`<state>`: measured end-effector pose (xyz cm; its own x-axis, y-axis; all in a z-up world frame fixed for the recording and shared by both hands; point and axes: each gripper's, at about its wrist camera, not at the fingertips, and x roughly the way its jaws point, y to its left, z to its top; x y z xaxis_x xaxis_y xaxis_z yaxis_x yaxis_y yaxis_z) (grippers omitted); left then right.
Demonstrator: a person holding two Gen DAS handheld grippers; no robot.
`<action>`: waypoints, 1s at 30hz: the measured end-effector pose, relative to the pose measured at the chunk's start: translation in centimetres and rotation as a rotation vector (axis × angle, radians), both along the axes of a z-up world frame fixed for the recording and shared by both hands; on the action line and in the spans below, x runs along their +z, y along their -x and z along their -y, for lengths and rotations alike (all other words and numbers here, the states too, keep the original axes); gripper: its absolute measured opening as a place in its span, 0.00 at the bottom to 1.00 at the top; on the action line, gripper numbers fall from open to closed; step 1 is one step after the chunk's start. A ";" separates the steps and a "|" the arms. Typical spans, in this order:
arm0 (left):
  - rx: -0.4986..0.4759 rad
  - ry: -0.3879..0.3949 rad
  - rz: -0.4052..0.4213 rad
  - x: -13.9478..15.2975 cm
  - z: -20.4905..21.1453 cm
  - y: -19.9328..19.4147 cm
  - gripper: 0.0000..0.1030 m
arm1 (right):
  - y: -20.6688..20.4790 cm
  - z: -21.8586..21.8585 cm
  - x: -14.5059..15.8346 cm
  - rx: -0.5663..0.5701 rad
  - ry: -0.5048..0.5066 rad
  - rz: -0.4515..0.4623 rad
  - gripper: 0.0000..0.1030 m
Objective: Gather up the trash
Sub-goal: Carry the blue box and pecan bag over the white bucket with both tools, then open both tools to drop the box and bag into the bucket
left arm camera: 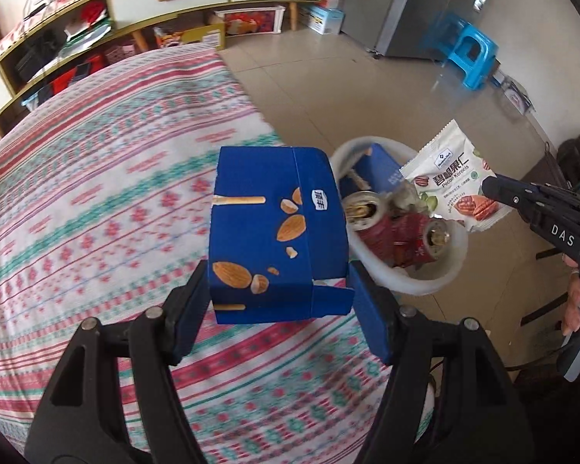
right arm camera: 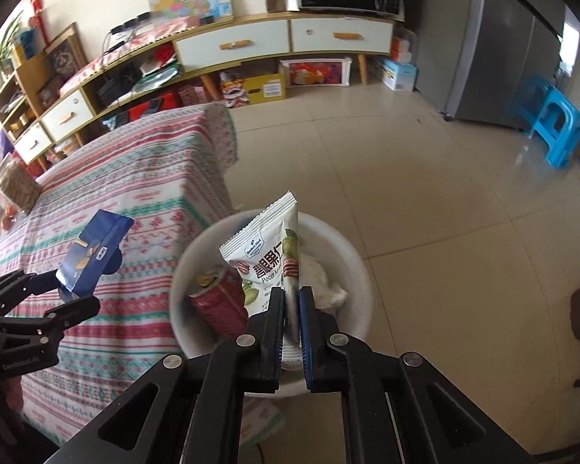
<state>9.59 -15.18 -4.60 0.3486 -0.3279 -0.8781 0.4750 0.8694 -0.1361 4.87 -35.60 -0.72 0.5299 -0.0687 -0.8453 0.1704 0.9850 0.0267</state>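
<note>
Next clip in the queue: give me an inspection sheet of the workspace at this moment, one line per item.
Surface: table under a striped patterned cloth; tiled floor beside it.
Job's things: blue almond-snack box in the left gripper; pecan kernel packet pinched by the right gripper over the white bin, which holds red cans.
Clutter: bag and fruit at the table's far corner.
Grippers: both shut on their items.
Cables: nothing seen clearly.
Surroundings: low cabinet, fridge, blue stool.
</note>
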 end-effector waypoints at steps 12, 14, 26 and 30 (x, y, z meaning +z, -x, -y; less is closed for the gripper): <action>-0.114 -0.001 0.014 0.2 6.2 0.8 0.68 | 0.1 3.0 -1.4 -0.051 0.108 -0.052 0.09; -0.133 -0.002 0.018 0.2 7.0 0.7 0.68 | -0.3 2.8 -1.8 -0.042 0.115 -0.062 0.09; -0.166 -0.019 -0.033 -1.4 9.5 -0.9 0.70 | -1.1 4.5 -3.1 -0.060 0.014 -0.107 0.31; -0.165 -0.010 -0.047 -1.5 9.5 -0.8 0.73 | -0.7 5.0 -2.4 -0.073 -0.010 -0.077 0.52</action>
<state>10.37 -24.65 -6.08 0.2491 -0.3684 -0.8956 0.6046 0.7816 -0.1534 5.55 -40.56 -3.10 0.4570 -0.0964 -0.8842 0.2436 0.9697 0.0202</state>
